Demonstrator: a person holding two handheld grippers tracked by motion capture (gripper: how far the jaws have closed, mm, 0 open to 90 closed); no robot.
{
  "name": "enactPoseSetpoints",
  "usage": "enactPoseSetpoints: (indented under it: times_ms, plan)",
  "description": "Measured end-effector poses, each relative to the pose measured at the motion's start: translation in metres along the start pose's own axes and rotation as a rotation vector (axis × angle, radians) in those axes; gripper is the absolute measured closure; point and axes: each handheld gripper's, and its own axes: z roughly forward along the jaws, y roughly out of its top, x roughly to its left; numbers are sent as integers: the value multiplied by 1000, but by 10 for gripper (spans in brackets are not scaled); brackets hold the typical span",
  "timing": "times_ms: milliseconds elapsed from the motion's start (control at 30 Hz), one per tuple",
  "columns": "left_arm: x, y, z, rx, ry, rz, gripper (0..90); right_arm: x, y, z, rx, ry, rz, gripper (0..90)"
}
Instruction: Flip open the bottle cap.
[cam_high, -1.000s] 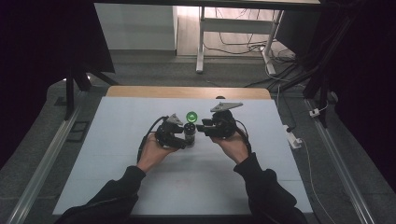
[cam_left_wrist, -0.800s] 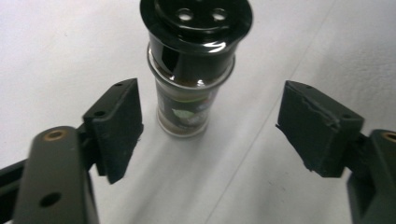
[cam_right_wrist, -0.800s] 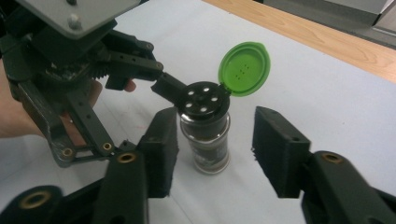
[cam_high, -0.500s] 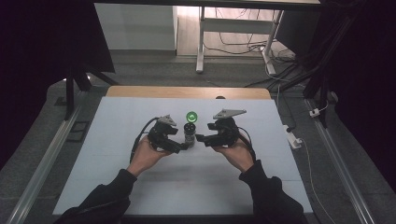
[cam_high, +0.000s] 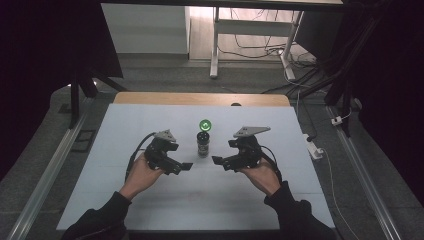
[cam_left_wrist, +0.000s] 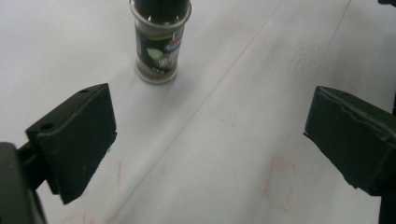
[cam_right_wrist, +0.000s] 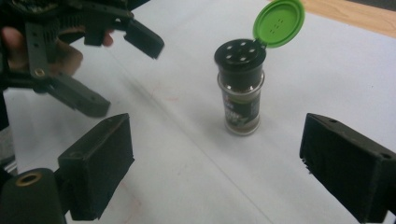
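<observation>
A small spice jar (cam_high: 203, 144) stands upright mid-table, its green flip lid (cam_high: 205, 125) open above a black shaker top. My left gripper (cam_high: 181, 167) sits to the jar's left and nearer the person, open and holding nothing. My right gripper (cam_high: 221, 163) mirrors it on the right, also open and holding nothing. In the left gripper view the jar (cam_left_wrist: 160, 46) stands beyond the wide-apart jaws of the gripper (cam_left_wrist: 210, 121). The right gripper view shows the jar (cam_right_wrist: 240, 93) and lid (cam_right_wrist: 279, 23) ahead of that gripper (cam_right_wrist: 215, 158), with the left gripper (cam_right_wrist: 93, 60) at upper left.
The white table top (cam_high: 260, 200) has a wooden strip (cam_high: 200, 98) along its far edge. Faint red marks (cam_left_wrist: 279, 182) are drawn on the surface near the left gripper. A power strip (cam_high: 314, 147) lies off the right edge, and cables and a white stand (cam_high: 215, 45) lie beyond.
Both grippers have drawn back from the jar's sides toward the person and spread apart. The jar stands free where it was, lid still open.
</observation>
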Motion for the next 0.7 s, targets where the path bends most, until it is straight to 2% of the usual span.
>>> enactPoseSetpoints:
  times_ms: [167, 333, 700]
  plan:
    - [-1, -11, -14, -18, 0, -27, 8, 5, -6, -7, 5, 7, -14, 60]
    - [-6, -22, -30, -38, -4, -36, 0, 8, -15, -18, 10, -5, -30, 29]
    - [-13, -55, -66, -102, -7, -81, 0, 2, -41, -50, -9, -60, -2, 0]
